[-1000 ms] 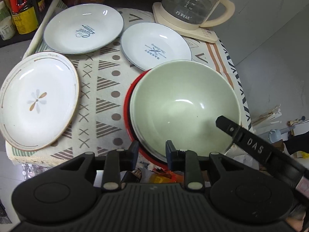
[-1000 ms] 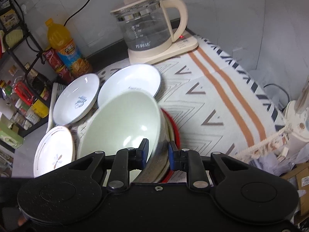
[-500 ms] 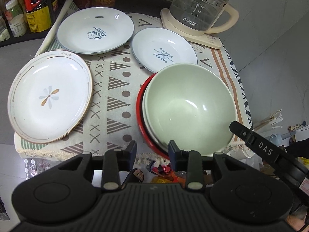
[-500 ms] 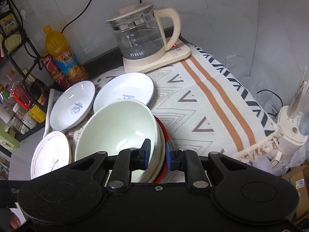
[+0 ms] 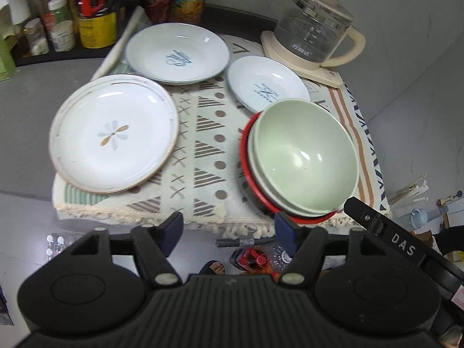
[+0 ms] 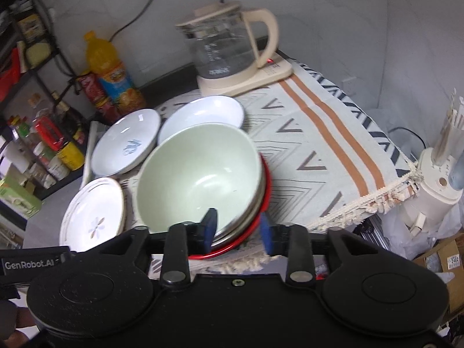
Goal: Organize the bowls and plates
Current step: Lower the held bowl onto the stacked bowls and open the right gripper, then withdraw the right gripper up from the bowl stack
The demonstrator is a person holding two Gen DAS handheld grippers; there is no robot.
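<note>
Pale green bowl [image 5: 304,156] sits nested on top of a stack: a whitish bowl under it, a red plate [image 5: 246,156] at the bottom, all on the patterned cloth [image 5: 203,150] near the table's front right corner. Right wrist view shows what looks like a metal rim in the stack too, blurred, layer count unclear.

Left gripper [image 5: 229,229] jaws are opening, nothing between them; it hangs off the table's near edge, right finger just beside the red plate rim, apart from it. Right gripper [image 6: 236,230] jaws are opening; the stack's near rim sits in the gap, left pad overlaps the green bowl's edge in the picture, contact hard to tell through motion blur, no clear press seen.

Three more dishes on the cloth: flower plate [image 5: 113,133] at left, overhanging the cloth edge; blue-logo plate [image 5: 178,53] behind it; smaller printed plate [image 5: 266,87], partly covered by the bowl stack. Glass kettle [image 5: 316,37] on its cream base at the back right corner.

Shelf bottles at the left are cut off and blurred. Stuff on the floor below the left gripper is hard to make out. Finger tips show at the lower left corner of the right view.
</note>
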